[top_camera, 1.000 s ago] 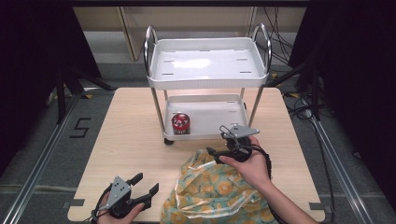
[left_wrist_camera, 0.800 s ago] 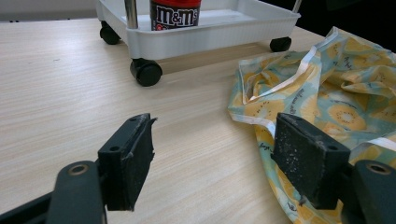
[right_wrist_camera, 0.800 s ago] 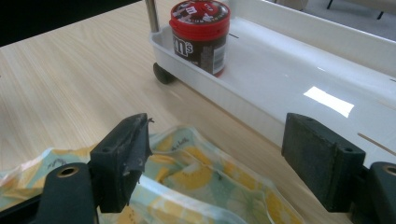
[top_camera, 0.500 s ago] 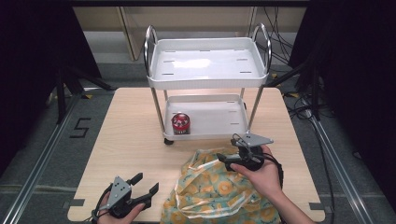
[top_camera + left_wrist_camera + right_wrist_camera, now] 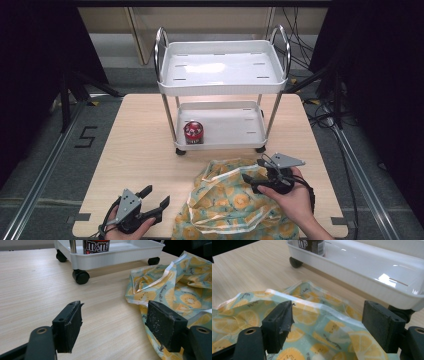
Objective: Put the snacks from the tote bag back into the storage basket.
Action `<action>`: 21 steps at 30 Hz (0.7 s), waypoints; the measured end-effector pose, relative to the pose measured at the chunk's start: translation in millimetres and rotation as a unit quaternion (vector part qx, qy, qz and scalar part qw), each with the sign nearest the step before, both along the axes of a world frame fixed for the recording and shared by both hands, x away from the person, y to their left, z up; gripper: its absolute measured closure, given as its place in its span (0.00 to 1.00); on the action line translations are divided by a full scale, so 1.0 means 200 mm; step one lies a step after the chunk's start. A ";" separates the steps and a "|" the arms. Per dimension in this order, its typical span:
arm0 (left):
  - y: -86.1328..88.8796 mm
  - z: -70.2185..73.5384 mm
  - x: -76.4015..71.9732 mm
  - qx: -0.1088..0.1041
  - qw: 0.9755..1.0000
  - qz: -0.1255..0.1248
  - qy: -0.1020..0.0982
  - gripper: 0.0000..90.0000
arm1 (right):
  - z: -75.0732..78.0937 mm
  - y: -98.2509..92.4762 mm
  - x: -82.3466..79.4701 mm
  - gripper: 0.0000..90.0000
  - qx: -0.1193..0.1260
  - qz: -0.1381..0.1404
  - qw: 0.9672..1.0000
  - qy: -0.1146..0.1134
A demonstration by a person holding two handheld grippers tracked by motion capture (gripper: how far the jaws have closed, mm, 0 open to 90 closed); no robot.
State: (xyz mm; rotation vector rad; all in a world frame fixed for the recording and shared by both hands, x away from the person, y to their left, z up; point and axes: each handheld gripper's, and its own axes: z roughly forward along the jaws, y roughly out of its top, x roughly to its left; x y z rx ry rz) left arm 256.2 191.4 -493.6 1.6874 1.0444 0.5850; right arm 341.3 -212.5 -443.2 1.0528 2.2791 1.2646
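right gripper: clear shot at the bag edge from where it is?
Probably yes. The right gripper hangs open over the bag, its rim running between the fingers in the right gripper view. Nothing lies between them; the cart stands beyond.

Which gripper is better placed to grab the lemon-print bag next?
Right. The right gripper is open directly above the bag, its rim between the fingers. The left gripper is open beside it, over bare table.
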 end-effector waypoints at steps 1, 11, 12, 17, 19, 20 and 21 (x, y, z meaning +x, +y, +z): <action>0.00 0.00 0.00 0.000 1.000 0.001 0.001 0.31 | -0.01 0.00 0.00 0.29 0.002 -0.001 1.000 0.000; 0.00 0.00 0.00 0.004 1.000 -0.004 0.001 0.31 | -0.08 -0.02 -0.03 0.29 0.015 0.004 1.000 -0.005; 0.00 0.00 0.00 0.004 1.000 -0.004 0.001 0.31 | -0.09 -0.03 -0.03 0.29 0.016 0.004 1.000 -0.007; -0.01 -0.01 0.00 0.000 1.000 -0.007 0.001 0.31 | -0.13 -0.03 -0.04 0.29 0.017 0.001 0.999 -0.030; -0.01 -0.01 0.00 0.004 1.000 -0.011 0.002 0.31 | -0.14 -0.02 -0.05 0.30 0.027 0.001 0.999 -0.031; -0.02 -0.01 0.00 -0.004 1.000 -0.009 0.003 0.31 | -0.14 -0.02 -0.04 0.30 0.026 0.004 0.999 -0.048; -0.02 -0.01 0.00 0.001 1.000 -0.013 0.004 0.31 | -0.14 -0.01 -0.06 0.30 0.033 0.000 0.999 -0.036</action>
